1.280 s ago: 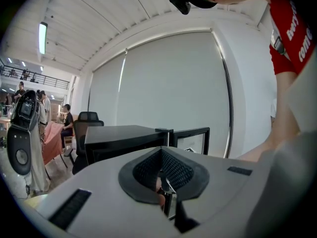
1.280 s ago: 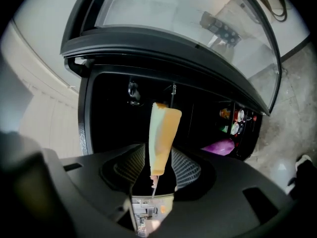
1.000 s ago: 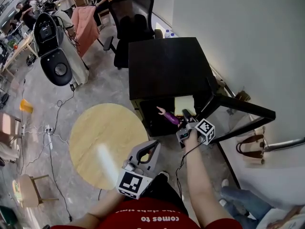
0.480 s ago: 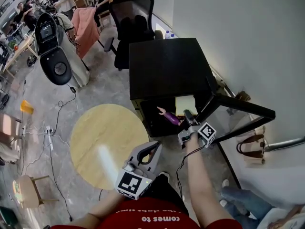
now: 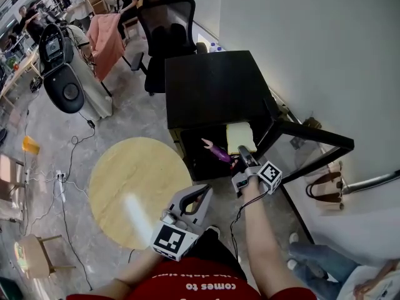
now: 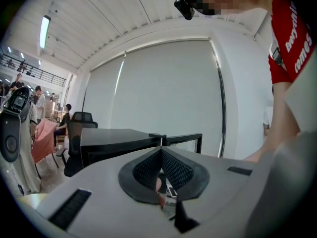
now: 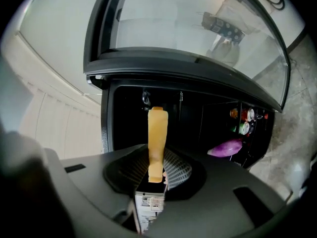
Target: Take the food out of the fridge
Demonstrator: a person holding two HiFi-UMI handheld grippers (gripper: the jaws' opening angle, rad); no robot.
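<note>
Yellow flat slice of food [image 7: 157, 133] is clamped by its near edge in the right gripper [image 5: 244, 152]. The jaws have just closed onto it, pads pressing both faces. It's still inside the black mini fridge [image 5: 212, 86], at the mouth of the shelf. Can't tell whether it's lifted off the shelf or resting on it.

Progress, as I read it: early. First item grabbed, not yet pulled out, and no food shows outside the fridge.

Still to come out:
- purple eggplant [image 5: 217, 153], just left of the slice, apart from it
- red and green cans [image 7: 242, 120], deeper in, if they count as food

Left gripper [image 5: 201, 194] is idle, near the person's body and well short of the fridge. Jaws together, nothing between them.

Surroundings:
- glass fridge door [image 5: 306, 145] swung open to the right, close beside the right forearm. It's the main thing to clip on the way out.
- the eggplant's stem end points left, away from the slice, so a straight pull toward the person should miss it
- round pale-wood table [image 5: 134, 186] near left of the fridge, likely drop spot
- black office chair [image 5: 165, 24] beyond the fridge, floor cables [image 5: 69, 167] far left, brown bag [image 5: 325, 189] under the door. None of them in the path.
</note>
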